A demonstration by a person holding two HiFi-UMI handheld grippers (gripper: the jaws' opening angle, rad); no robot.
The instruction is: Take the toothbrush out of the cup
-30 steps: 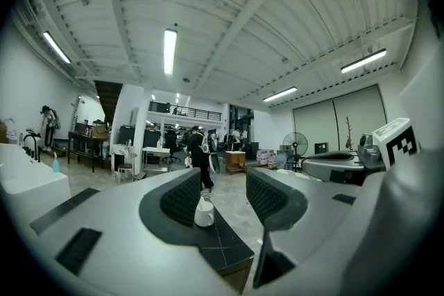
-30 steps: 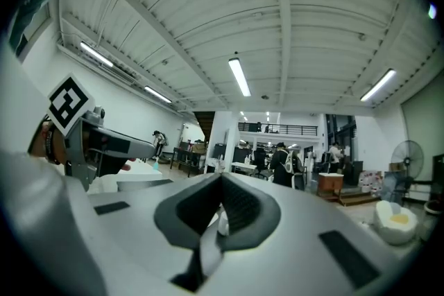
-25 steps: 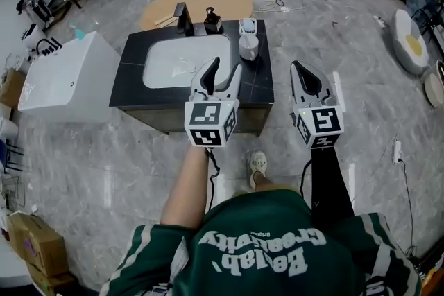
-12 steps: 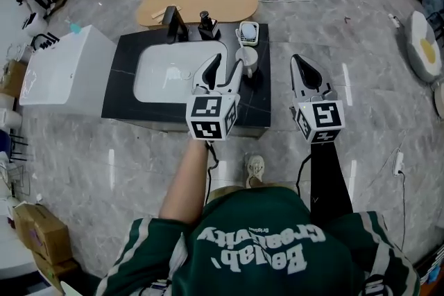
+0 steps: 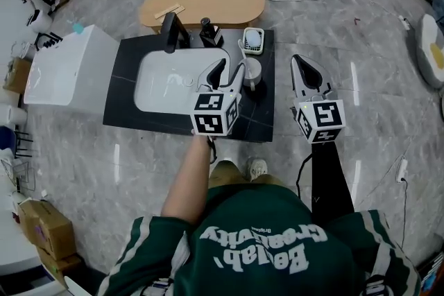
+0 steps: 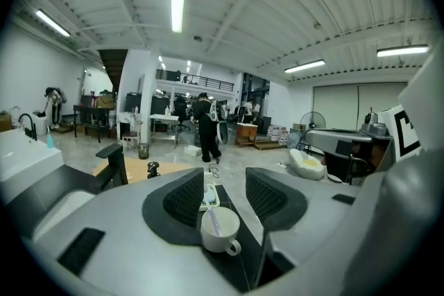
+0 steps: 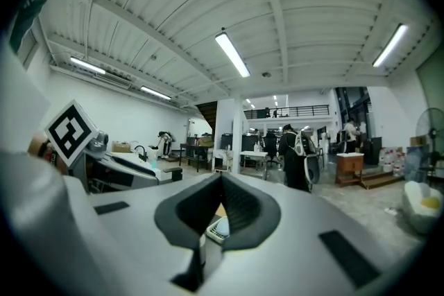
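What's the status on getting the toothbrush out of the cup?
Left gripper open, empty, lined up on cup. Right gripper shut, empty, off to the side. Toothbrush in cup, untouched. Soap dish behind cup, apart.

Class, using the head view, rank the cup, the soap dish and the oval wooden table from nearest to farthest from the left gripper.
1. Cup, just right of the left gripper.
2. Soap dish, at the back right corner of the counter.
3. Oval wooden table, beyond the counter.
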